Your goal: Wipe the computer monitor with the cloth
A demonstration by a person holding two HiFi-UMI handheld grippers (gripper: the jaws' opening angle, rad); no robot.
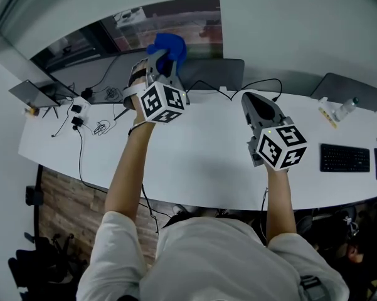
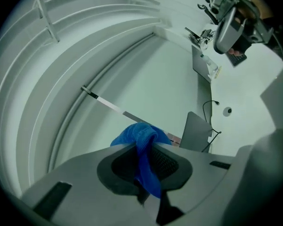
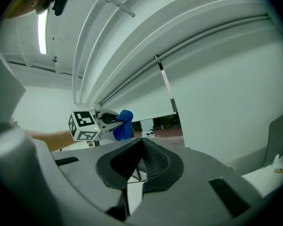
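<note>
Left gripper view, cloth (image 2: 140, 134) in hand-held gripper (image 2: 147, 147)

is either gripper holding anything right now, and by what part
The left gripper is shut on the blue cloth, pinching a bunched fold, with the rest bulging past the tips. The right gripper is shut and holds nothing.

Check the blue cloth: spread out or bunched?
Bunched: the cloth is wadded and pinched between the shut left tongs, folds bulging past the tips.
</note>
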